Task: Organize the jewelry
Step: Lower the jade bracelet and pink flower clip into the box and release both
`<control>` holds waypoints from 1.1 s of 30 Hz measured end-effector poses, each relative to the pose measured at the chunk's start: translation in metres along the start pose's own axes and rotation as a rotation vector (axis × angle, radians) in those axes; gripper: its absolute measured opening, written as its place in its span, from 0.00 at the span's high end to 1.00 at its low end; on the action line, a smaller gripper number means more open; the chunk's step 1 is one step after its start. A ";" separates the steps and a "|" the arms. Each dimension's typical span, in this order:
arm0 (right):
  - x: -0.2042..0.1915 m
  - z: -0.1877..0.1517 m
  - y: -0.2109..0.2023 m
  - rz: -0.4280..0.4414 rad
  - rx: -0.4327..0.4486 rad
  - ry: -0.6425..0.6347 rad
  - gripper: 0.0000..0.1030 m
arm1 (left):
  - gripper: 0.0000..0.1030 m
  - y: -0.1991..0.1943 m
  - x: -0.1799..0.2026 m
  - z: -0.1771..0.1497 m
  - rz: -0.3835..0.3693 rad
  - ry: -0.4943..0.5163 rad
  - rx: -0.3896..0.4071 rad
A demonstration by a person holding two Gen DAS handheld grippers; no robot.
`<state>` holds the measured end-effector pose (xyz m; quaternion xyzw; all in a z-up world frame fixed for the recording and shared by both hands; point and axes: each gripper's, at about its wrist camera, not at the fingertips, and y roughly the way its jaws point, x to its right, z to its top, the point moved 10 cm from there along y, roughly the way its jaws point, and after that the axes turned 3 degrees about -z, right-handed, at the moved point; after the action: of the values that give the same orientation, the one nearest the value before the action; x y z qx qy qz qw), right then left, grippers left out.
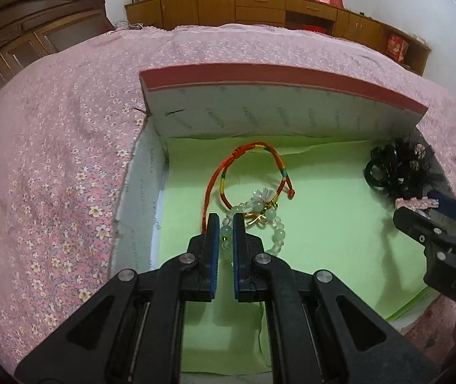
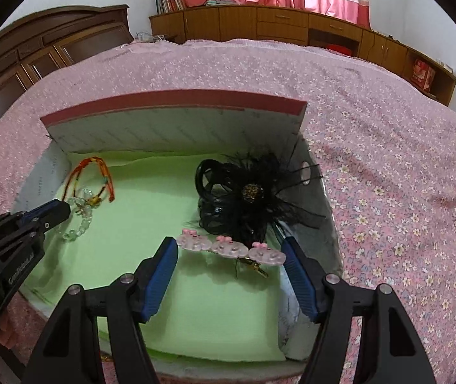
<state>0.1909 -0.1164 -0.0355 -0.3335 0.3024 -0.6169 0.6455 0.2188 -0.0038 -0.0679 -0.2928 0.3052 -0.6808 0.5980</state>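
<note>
An open box lined with green paper lies on a pink floral bed. A pale green bead bracelet with a gold bow charm and a red multicolour cord bracelet lie at its left. My left gripper is shut on the bead bracelet, with a bead between the pads. A black feather hair flower sits at the right. A pink three-piece hair clip lies in front of it. My right gripper is open, its fingers on either side of the clip.
The box lid stands upright at the far side. The pink floral bedspread surrounds the box. Wooden cabinets and pink curtains stand at the far wall. A dark wooden wardrobe is at the left.
</note>
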 end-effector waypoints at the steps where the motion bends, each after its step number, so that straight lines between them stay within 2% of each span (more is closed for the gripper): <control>1: 0.001 0.000 0.002 -0.004 -0.007 -0.004 0.33 | 1.00 0.002 0.001 -0.001 -0.003 -0.005 -0.007; 8: 0.001 0.001 0.005 0.001 -0.011 -0.019 0.29 | 0.98 0.004 0.002 0.001 -0.015 -0.018 -0.029; 14: -0.002 0.002 -0.003 0.042 -0.008 0.000 0.23 | 0.92 -0.005 0.003 0.005 -0.031 -0.039 -0.027; 21: -0.001 0.006 -0.028 0.065 0.042 0.020 0.22 | 0.83 -0.031 0.000 0.011 -0.058 -0.070 0.017; 33: -0.001 0.008 -0.085 0.139 0.154 0.058 0.21 | 0.82 -0.076 0.003 0.003 -0.105 -0.075 0.073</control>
<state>0.1463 -0.1167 0.0376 -0.2432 0.2951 -0.6015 0.7015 0.1726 0.0006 -0.0072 -0.3117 0.2417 -0.7104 0.5829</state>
